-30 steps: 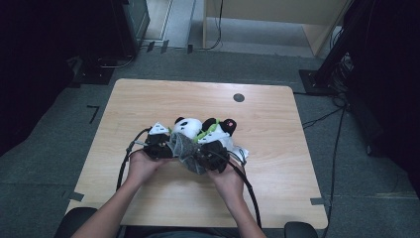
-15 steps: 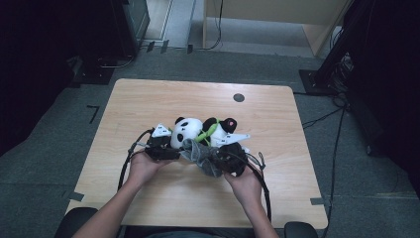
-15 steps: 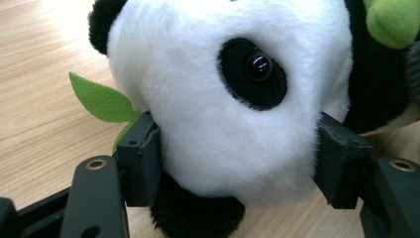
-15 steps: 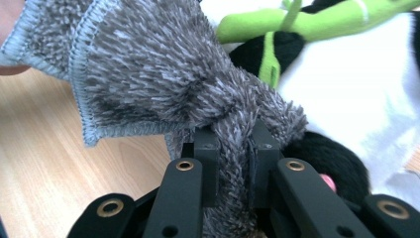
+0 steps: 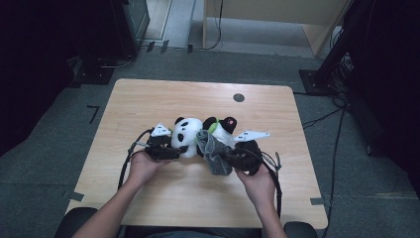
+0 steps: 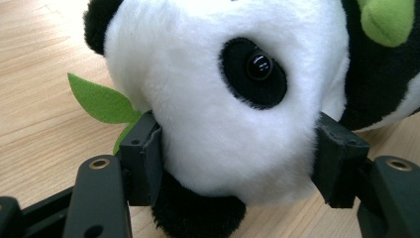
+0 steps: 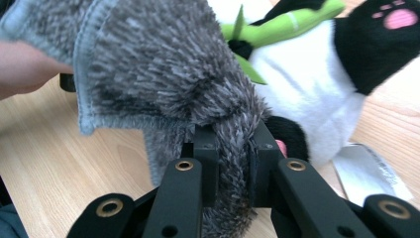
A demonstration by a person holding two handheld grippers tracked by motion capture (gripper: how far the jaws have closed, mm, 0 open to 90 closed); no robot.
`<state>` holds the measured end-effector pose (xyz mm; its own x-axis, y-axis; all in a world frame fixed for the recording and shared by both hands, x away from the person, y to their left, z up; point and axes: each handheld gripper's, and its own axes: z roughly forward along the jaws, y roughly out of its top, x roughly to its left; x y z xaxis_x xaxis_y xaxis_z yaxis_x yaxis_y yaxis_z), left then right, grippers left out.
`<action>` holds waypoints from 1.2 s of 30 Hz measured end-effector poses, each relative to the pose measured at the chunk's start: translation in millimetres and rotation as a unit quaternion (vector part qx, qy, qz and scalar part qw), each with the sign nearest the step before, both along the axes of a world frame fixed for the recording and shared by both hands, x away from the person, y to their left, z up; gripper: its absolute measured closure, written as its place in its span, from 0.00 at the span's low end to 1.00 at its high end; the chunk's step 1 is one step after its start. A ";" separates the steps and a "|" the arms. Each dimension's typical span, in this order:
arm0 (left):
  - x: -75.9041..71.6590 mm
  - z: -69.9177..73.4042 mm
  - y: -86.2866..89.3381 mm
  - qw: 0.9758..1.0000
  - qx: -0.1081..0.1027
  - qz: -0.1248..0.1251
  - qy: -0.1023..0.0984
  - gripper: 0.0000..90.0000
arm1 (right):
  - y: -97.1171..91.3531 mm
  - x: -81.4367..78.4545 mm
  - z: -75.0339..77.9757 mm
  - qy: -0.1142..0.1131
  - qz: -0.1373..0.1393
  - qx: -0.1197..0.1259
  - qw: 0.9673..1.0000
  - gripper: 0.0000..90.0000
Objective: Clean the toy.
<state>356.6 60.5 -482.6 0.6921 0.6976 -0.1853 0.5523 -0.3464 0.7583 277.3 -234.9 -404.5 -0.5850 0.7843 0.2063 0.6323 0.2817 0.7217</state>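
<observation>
While the panda plush [image 5: 187,136] lies mid-table on the wooden table [image 5: 148,99], our left gripper [image 5: 166,148] has its head between the jaws, pads pressed into the white fur on both sides in the left gripper view; those jaws have just been closing a little. A green felt leaf [image 6: 101,101] pokes out beside the left pad. Just right of the head, a grey fuzzy cloth [image 5: 214,151] drapes against the plush body. Our right gripper [image 5: 233,159] pinches a bunched fold of that cloth, jaws nearly together, at the plush's right side near its pink-soled foot [image 7: 398,19].
</observation>
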 end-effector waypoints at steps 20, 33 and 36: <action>0.7 -0.7 2.0 1.000 -0.007 -0.001 0.002 0.36 | -43.1 -3.0 12.2 -0.001 -0.063 0.016 0.998 0.89; 0.9 0.5 1.7 1.000 -0.009 0.003 0.008 0.36 | -25.7 -13.1 49.3 -0.029 -0.035 0.045 0.998 0.89; 0.7 0.6 1.2 1.000 -0.011 0.005 0.008 0.36 | -4.5 -8.9 52.9 -0.035 -0.010 0.049 0.998 0.89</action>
